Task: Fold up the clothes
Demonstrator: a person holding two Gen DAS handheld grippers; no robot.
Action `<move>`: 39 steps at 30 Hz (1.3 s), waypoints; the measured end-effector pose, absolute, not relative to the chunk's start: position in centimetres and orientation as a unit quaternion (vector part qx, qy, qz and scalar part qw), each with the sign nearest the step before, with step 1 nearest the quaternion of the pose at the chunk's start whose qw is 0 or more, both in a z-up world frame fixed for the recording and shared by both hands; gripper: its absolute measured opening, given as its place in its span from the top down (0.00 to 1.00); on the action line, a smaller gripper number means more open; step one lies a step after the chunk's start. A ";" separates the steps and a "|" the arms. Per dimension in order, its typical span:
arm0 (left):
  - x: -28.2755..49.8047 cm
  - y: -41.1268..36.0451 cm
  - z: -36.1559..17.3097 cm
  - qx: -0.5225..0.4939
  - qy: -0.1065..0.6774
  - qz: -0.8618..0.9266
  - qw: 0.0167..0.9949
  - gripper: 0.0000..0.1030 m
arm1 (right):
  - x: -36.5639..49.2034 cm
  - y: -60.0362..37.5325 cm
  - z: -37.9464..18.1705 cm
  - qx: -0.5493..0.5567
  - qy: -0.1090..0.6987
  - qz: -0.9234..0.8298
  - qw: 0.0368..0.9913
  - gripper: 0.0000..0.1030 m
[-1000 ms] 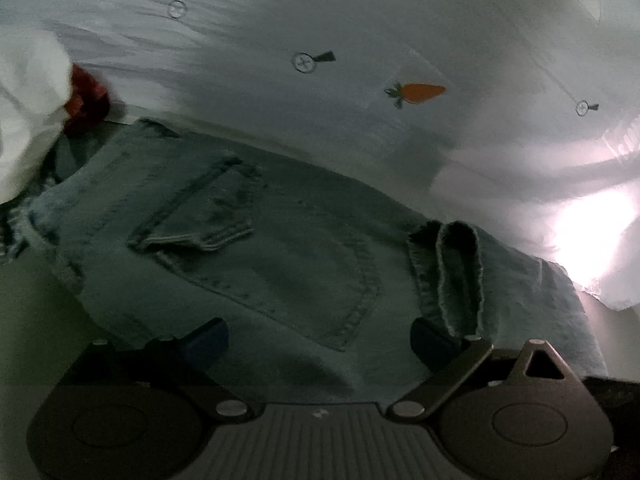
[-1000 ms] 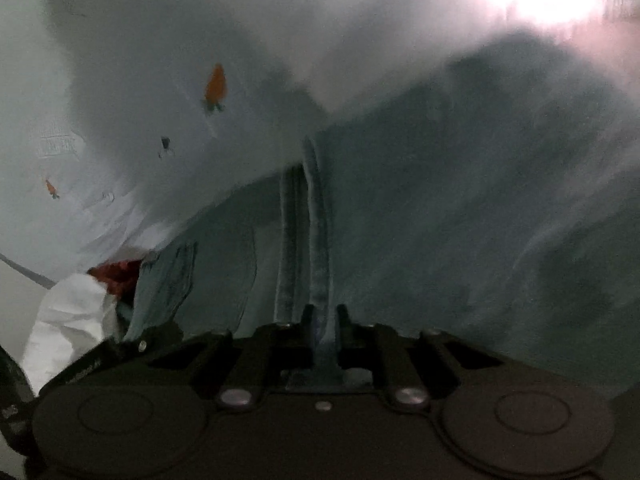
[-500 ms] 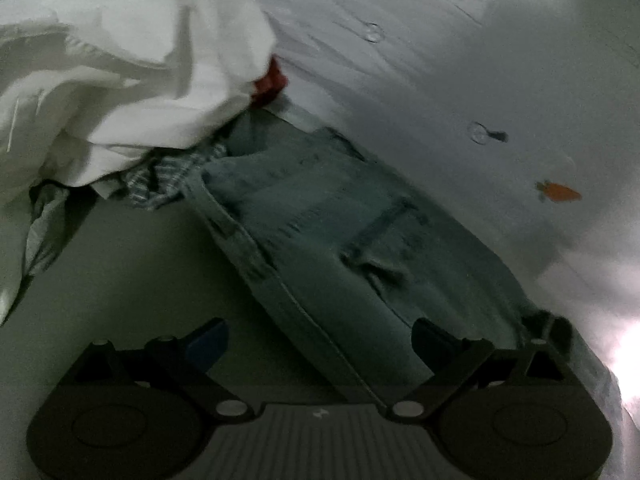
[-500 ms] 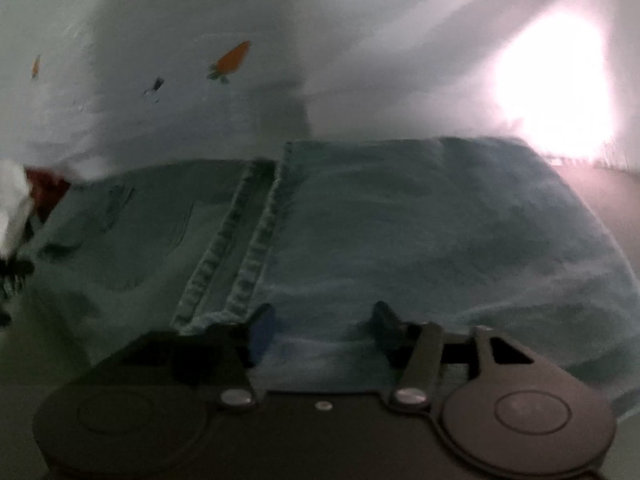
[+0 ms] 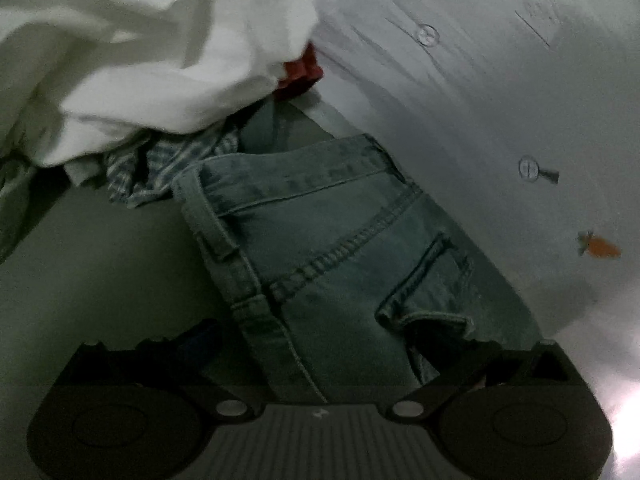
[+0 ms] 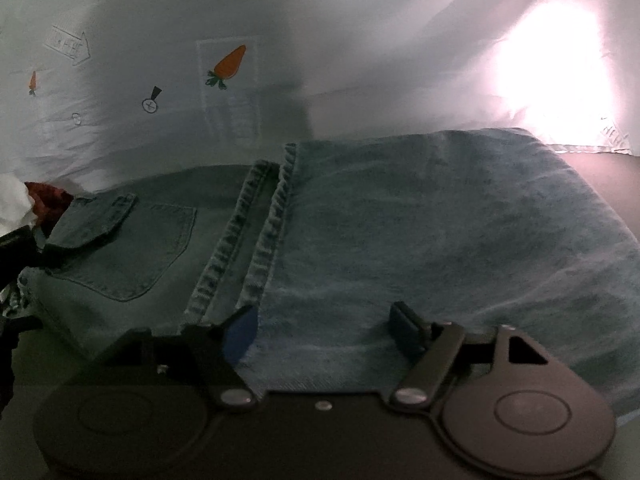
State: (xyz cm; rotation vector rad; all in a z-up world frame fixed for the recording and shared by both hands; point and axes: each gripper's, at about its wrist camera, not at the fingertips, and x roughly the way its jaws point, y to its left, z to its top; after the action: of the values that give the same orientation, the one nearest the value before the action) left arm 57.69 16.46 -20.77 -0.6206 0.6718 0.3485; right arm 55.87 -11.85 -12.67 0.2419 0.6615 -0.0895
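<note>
Light blue jeans lie on the dark table, folded over so the leg hems rest across the seat beside the back pocket. In the left wrist view my left gripper stands open, straddling the waistband near a belt loop, one finger on each side. In the right wrist view my right gripper is open just above the folded leg panel, holding nothing.
A pile of unfolded clothes sits past the waistband: a white garment, a striped one and a red one. A white sheet with carrot prints hangs behind the table. Bright glare fills the right.
My right gripper let go of the leg hems and opened, then drew back over the folded leg. The left gripper swung left toward the waistband, bringing the clothes pile into view.
</note>
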 end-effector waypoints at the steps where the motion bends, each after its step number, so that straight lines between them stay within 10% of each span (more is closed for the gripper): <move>1: 57.9 16.2 -20.8 -0.288 0.325 0.169 0.885 0.00 | 55.8 -11.8 -12.7 0.118 0.323 -0.044 0.938 0.27; 19: 56.9 11.4 -13.5 -0.225 0.281 0.088 0.929 0.70 | 56.1 -16.1 -12.3 0.251 0.330 -0.004 0.910 0.26; 29: 55.0 -1.1 -6.6 -0.123 0.234 -0.087 0.961 0.83 | 51.2 -24.6 -12.3 0.500 0.248 -0.034 0.829 0.19; 39: 54.3 -16.5 -15.6 0.068 0.345 -0.262 0.899 0.83 | 46.2 -30.3 -13.1 0.608 0.158 -0.079 0.774 0.18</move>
State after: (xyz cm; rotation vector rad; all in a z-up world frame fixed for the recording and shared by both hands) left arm 54.33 -16.52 -15.56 0.1398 0.7152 -0.5421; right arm 46.19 -30.29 -13.13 1.3174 0.3425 -0.1708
